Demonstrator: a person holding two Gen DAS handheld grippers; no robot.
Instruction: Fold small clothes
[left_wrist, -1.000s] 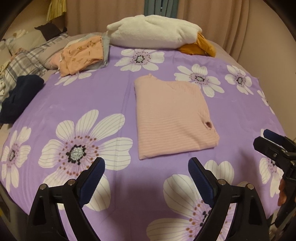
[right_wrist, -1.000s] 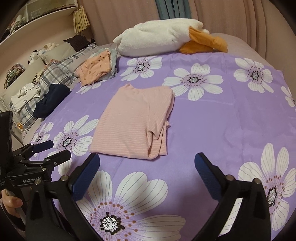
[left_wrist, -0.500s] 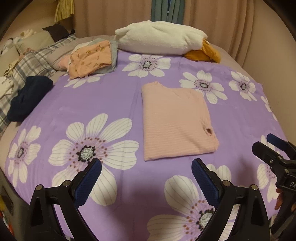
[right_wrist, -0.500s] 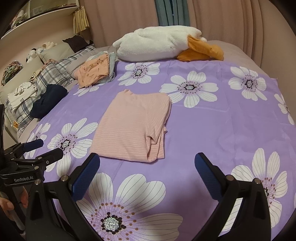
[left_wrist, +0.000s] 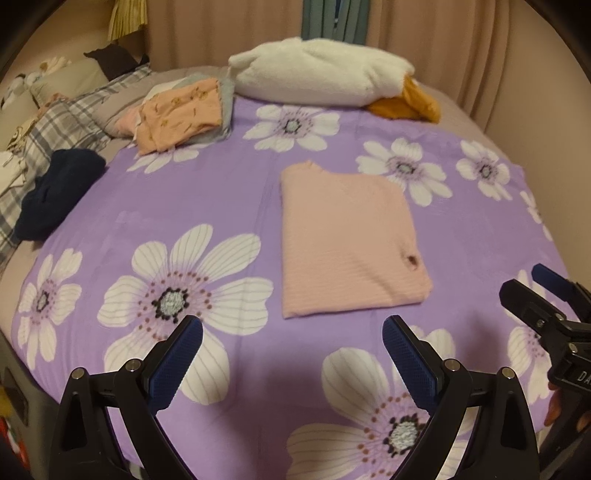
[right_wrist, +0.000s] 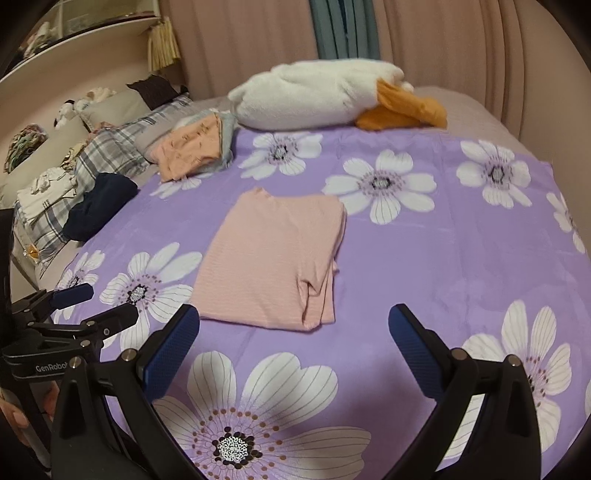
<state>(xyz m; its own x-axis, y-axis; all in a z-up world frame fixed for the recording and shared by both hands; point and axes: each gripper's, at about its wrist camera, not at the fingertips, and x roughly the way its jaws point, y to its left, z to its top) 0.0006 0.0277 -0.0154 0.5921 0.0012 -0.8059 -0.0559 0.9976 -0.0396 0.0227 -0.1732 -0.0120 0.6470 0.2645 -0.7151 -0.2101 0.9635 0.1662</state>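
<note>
A folded pink ribbed garment (left_wrist: 343, 240) (right_wrist: 273, 258) lies flat in the middle of the purple flowered bedspread (left_wrist: 184, 206) (right_wrist: 424, 258). My left gripper (left_wrist: 291, 332) hangs open near the front edge, short of the garment, with nothing between its blue pads. In the right wrist view my right gripper (right_wrist: 293, 321) is also open and empty, just in front of the garment's near edge. Each gripper shows at the side of the other's view: the right one (left_wrist: 546, 295), the left one (right_wrist: 77, 306).
A pile of folded peach and grey clothes (left_wrist: 184, 110) (right_wrist: 195, 147) sits at the back left. A white plush with orange parts (left_wrist: 321, 74) (right_wrist: 325, 96) lies at the back. A dark navy garment (left_wrist: 55, 192) (right_wrist: 99, 206) and plaid bedding (left_wrist: 66, 125) lie left. Curtains stand behind.
Both grippers have drawn back toward the near edge of the bed and risen a little, so more of the bedspread shows. The pink garment has not moved. Both stay open.
</note>
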